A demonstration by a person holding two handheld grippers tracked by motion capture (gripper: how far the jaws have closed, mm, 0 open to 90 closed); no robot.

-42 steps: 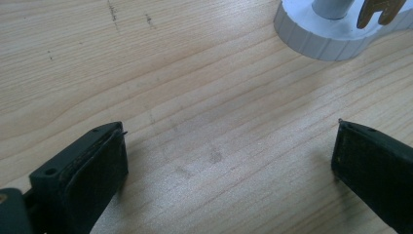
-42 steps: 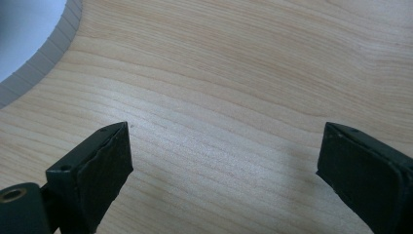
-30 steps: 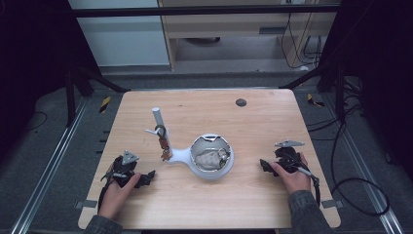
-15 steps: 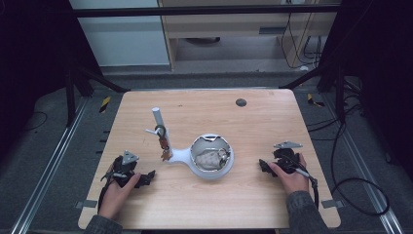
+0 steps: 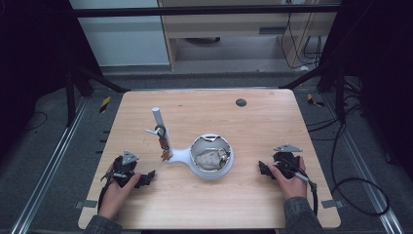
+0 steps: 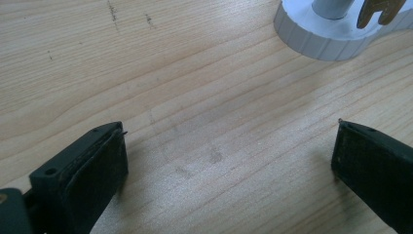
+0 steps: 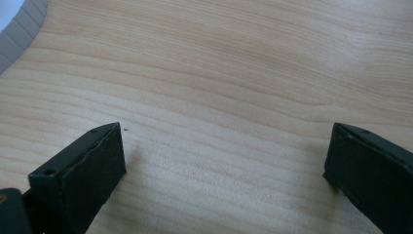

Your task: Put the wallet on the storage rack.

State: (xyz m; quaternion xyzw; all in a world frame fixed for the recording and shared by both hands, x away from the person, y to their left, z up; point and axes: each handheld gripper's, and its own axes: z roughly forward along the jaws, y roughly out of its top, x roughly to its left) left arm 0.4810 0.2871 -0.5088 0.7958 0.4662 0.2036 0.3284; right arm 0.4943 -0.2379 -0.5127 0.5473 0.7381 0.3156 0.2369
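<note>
- Grippers first: the left gripper rests on the table near its front left corner, jaws spread wide with only bare wood between them, and it points toward the middle.
- The right gripper lies near the front right edge, jaws equally wide and holding nothing, also turned inward.
- Both hands seem parked low and well apart, likely a ready pose on either side of the work, so either one can reach in.
- Between them, toward the front middle of the table, stands a white dish with a ribbed rim; something pale and crumpled lies in it, too small to name.
- A neck joins the dish to a round white base carrying an upright post. A ring and a brown key-like piece hang from the post.
- The base lies just ahead of the left gripper, so that hand looks best placed for it.
- A small dark disc sits near the far edge.
</note>
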